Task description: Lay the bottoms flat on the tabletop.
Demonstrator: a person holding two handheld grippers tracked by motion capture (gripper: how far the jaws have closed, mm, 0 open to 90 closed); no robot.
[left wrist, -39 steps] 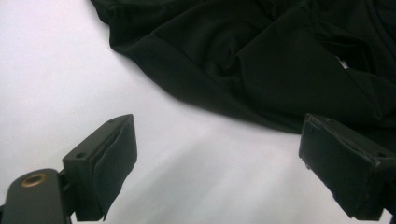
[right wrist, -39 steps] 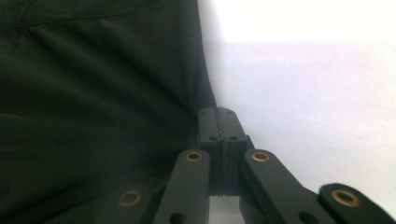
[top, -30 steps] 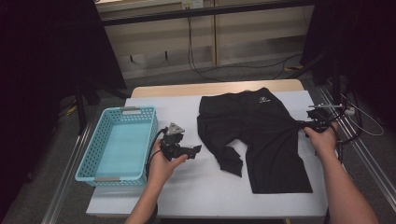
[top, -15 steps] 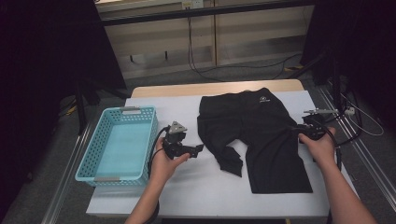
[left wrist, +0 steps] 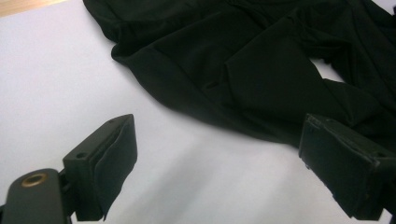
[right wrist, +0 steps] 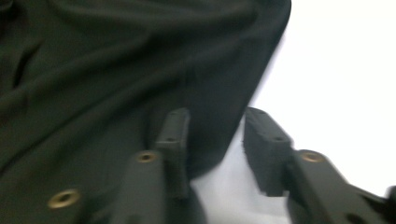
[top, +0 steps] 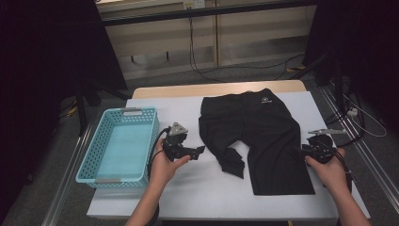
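Here the black shorts [top: 263,136] lie spread flat on the white table [top: 188,197], waistband toward the far edge, legs toward the near edge; one leg is crumpled inward near the middle. The left gripper [top: 196,151] hovers just beside that crumpled leg, jaws wide apart with only bare table and the cloth's hem between them in the left gripper view. The right gripper [top: 305,151] sits at the shorts' outer hem near the right edge; in the right gripper view its jaws stand a little apart, straddling the fabric edge, not clamped. Risks: the right jaws look set on a very thin margin of hem, so a closing pinch could slip off or catch one layer only, leaving the lower layer behind on a lift. The left jaws may close on table, not cloth, if they drop short. An uneven pull would bunch the crumpled leg further. The blue basket [top: 94,176] stands empty at the left edge, well apart.
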